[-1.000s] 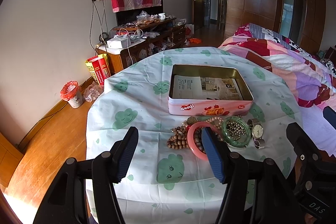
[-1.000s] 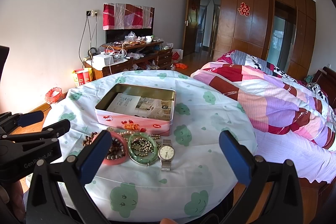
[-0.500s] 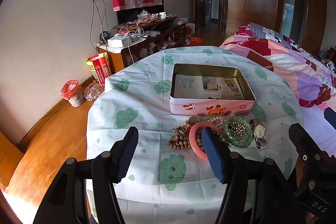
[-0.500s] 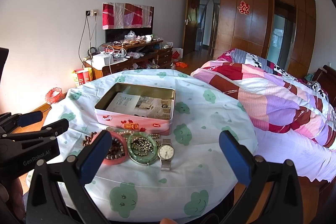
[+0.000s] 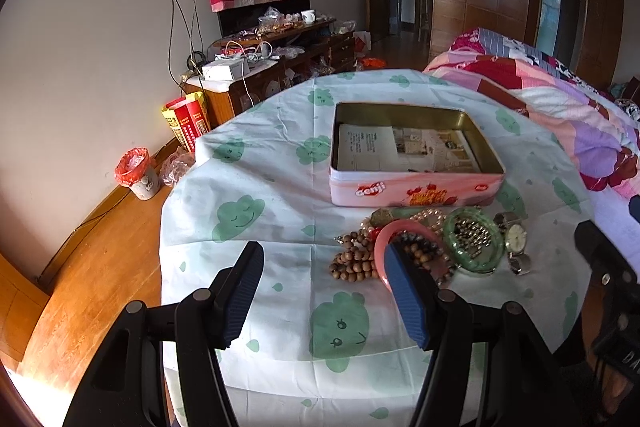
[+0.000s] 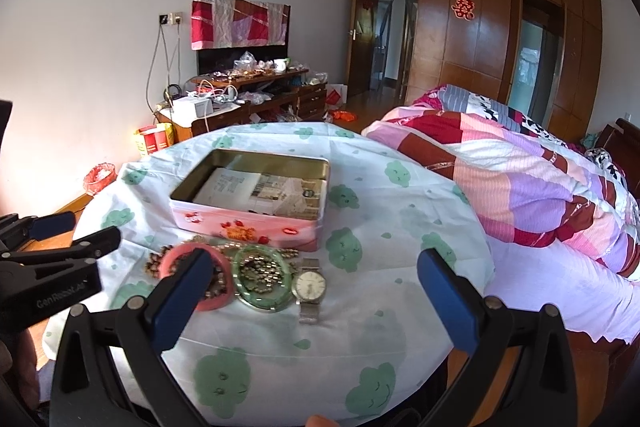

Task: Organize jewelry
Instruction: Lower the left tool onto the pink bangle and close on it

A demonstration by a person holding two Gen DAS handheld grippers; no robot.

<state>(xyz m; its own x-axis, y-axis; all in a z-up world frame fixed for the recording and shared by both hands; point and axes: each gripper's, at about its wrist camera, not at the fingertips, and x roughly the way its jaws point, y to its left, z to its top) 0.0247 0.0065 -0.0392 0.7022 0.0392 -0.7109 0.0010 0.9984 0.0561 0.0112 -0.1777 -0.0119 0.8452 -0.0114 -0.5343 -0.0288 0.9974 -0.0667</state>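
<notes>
A pile of jewelry lies on the round table in front of an open pink tin (image 5: pixel 416 187) (image 6: pixel 248 223) lined with paper. The pile holds a pink bangle (image 5: pixel 384 239) (image 6: pixel 180 254), a green bangle (image 5: pixel 474 259) (image 6: pixel 262 301) around small beads, a wooden bead bracelet (image 5: pixel 354 263), a pearl strand (image 5: pixel 428 217) and a wristwatch (image 5: pixel 514 241) (image 6: pixel 309 285). My left gripper (image 5: pixel 324 287) is open and empty, just short of the pile on its left. My right gripper (image 6: pixel 312 291) is open wide and empty, above the watch and green bangle.
The table (image 5: pixel 256 227) (image 6: pixel 400 235) has a white cloth with green cloud prints. A bed with a patchwork quilt (image 6: pixel 520 179) touches its right side. A cluttered TV cabinet (image 5: pixel 272 67) and a small bin (image 5: pixel 136 173) stand by the wall at the left.
Both grippers have moved slightly forward toward the jewelry pile. Both stay open and nothing has been picked up.
</notes>
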